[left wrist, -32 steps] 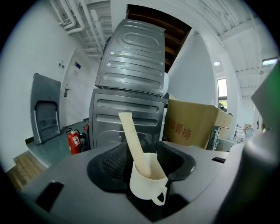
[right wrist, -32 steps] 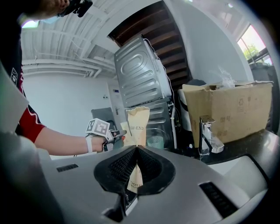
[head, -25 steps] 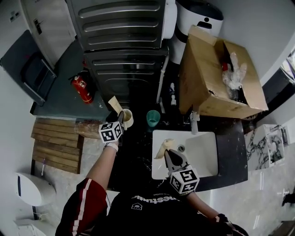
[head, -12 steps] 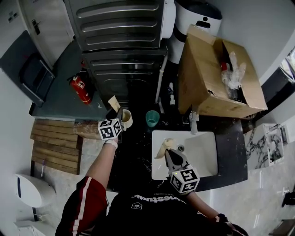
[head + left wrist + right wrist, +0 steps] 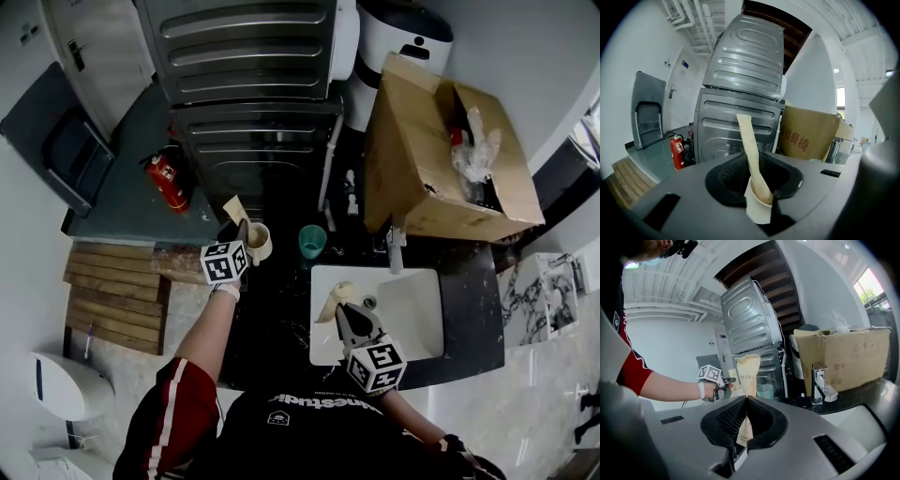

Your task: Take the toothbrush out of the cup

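Nearest the person, the right gripper (image 5: 746,399) is pinched tight on one tan paper packet (image 5: 748,371), which stands up out of its jaws. In the head view this gripper hangs over the left part of the one white sink (image 5: 417,328), set in a dark counter (image 5: 467,281).

Further out and to the left, the left gripper (image 5: 751,158) is closing its jaws. Between them rises the one toothbrush (image 5: 746,133), still in its long paper wrapper. The jaw tips stand just beside the wrapper's two edges, and the paper shows no squeeze. The toothbrush leans up out of a cream cup (image 5: 261,242), which shows low between the same jaws in the left gripper view.

There are two cups in all. The second, a teal cup (image 5: 312,241), stands near the cream one, to its right on the counter and apart from it. One faucet (image 5: 394,248) sits at the sink's far edge.

Behind these stand two grey machines, one stacked on the other (image 5: 253,141). One open cardboard box (image 5: 412,159) is to their right, and one red fire extinguisher (image 5: 166,180) stands on the floor to their left.
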The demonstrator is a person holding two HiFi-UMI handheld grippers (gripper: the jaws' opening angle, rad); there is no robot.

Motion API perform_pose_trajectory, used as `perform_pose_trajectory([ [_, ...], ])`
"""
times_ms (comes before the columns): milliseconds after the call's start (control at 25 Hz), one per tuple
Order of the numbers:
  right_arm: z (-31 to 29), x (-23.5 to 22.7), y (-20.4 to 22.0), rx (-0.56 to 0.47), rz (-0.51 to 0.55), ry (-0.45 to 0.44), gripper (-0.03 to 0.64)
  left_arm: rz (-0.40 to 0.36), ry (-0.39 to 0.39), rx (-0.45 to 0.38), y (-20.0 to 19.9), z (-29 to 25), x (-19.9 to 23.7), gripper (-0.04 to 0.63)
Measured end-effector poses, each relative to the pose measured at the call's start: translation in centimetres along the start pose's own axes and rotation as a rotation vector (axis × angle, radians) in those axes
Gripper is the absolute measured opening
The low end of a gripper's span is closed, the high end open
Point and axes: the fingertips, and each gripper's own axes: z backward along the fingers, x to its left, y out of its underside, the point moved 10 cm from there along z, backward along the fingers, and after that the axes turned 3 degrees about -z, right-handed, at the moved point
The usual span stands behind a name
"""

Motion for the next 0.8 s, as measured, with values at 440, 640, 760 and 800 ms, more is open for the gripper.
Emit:
perform_pose_trajectory([
  [440, 0.5, 0.1, -0.2, -0.010, 0.006, -0.006, 0.040, -0.016, 0.013, -0.028, -0.8, 0.4, -0.7, 0.061],
  [640, 0.8, 0.4, -0.2, -0.015, 0.008, -0.011, 0.040, -0.024, 0.027, -0.045, -1.2, 0.8, -0.9, 0.057],
  [760, 0.9, 0.6, -0.2, -0.018, 0.012, -0.013, 0.040, -0.025, 0.035, -0.066, -1.8, 1.1, -0.8, 0.055],
  [800, 0.9, 0.6, -0.2, -0.018, 0.012, -0.014, 0.040, -0.025, 0.037, -0.072, -2.0, 1.2, -0.8, 0.055],
])
